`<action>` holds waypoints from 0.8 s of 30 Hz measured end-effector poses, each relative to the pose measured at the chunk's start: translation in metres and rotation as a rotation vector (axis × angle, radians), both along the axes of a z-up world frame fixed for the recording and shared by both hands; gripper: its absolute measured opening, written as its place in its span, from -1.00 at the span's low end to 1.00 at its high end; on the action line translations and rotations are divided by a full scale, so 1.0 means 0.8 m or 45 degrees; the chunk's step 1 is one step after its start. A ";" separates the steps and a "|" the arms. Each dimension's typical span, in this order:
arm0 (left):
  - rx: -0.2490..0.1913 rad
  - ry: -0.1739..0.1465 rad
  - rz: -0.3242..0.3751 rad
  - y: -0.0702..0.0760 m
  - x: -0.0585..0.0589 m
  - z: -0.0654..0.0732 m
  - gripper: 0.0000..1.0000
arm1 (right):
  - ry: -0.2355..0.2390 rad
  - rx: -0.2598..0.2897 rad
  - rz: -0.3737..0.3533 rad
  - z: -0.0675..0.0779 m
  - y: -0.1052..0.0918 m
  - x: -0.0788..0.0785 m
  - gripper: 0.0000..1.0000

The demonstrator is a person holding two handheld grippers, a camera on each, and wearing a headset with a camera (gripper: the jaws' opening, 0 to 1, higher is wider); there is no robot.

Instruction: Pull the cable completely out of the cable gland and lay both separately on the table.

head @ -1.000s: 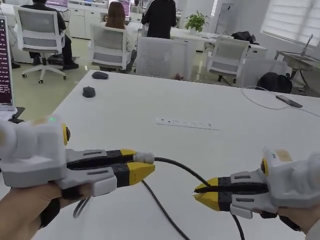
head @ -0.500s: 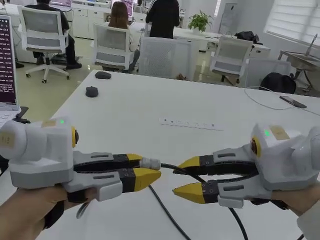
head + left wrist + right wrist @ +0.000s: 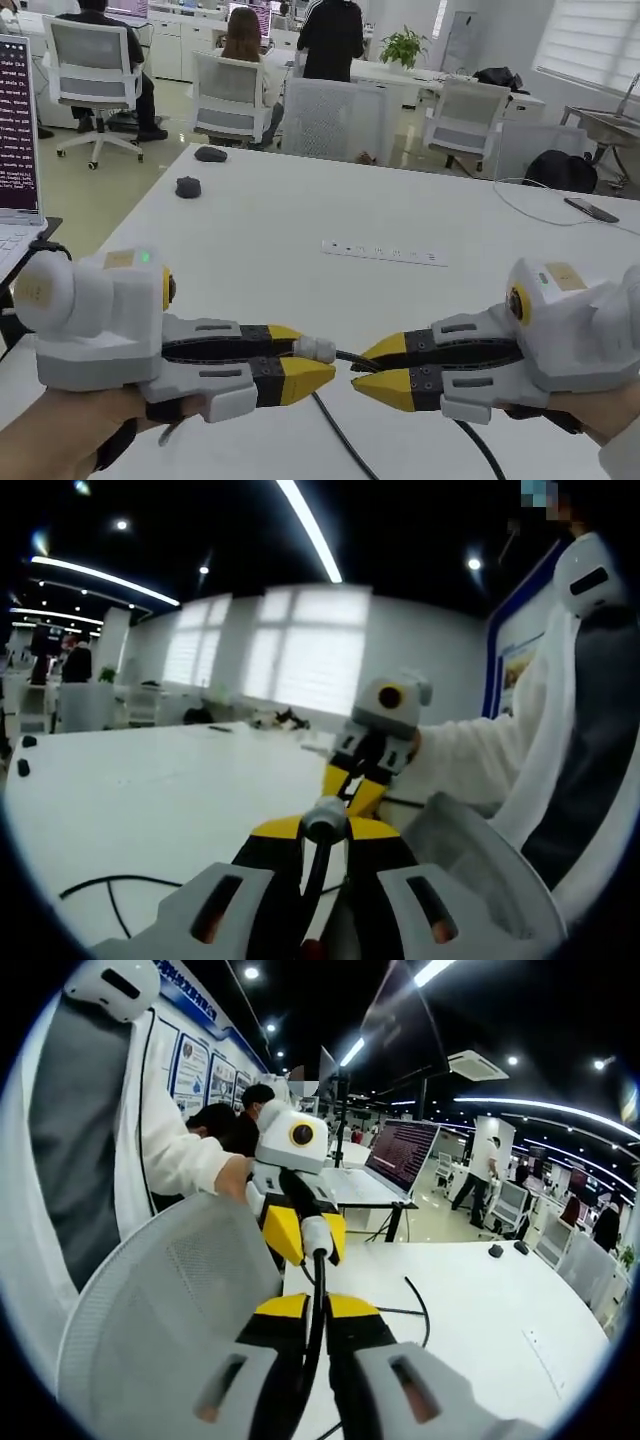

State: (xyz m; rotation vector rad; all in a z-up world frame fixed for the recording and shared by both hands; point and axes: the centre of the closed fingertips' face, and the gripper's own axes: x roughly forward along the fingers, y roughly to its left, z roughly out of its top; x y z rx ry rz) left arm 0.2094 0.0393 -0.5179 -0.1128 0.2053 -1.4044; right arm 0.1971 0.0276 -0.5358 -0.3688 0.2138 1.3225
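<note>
My left gripper point(image 3: 314, 360) comes in from the left above the white table point(image 3: 300, 215), shut on the grey cable gland point(image 3: 316, 348), which pokes out past its yellow tips. The black cable point(image 3: 333, 428) leaves the gland toward the right and drops to the table. My right gripper point(image 3: 360, 368) faces it tip to tip, jaws closed on the cable just beside the gland. In the left gripper view the gland point(image 3: 325, 817) sits between the jaws, with the right gripper point(image 3: 352, 788) just beyond. In the right gripper view the cable point(image 3: 316, 1275) runs between the jaws up to the gland point(image 3: 316, 1235).
A white power strip point(image 3: 385, 253) lies mid-table. Two dark mice point(image 3: 188, 187) sit at the far left edge, a laptop point(image 3: 18, 130) stands at the left, and a phone point(image 3: 590, 209) with a thin cable lies at the far right. Office chairs and people are beyond the table.
My right gripper has moved left, from gripping the cable farther out, opened, then closed its jaws on the cable right beside the gland. The left gripper still holds the gland.
</note>
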 end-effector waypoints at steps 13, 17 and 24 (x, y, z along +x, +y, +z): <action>0.005 -0.004 0.012 0.000 0.003 -0.001 -0.68 | -0.033 0.023 -0.030 0.000 0.000 0.004 -0.96; 0.002 -0.009 0.020 0.001 0.003 0.000 -0.68 | -0.051 0.026 -0.036 0.001 0.000 0.006 -0.96; -0.014 -0.016 0.033 0.002 0.005 0.004 -0.67 | -0.066 0.034 -0.048 0.007 0.002 0.009 -0.96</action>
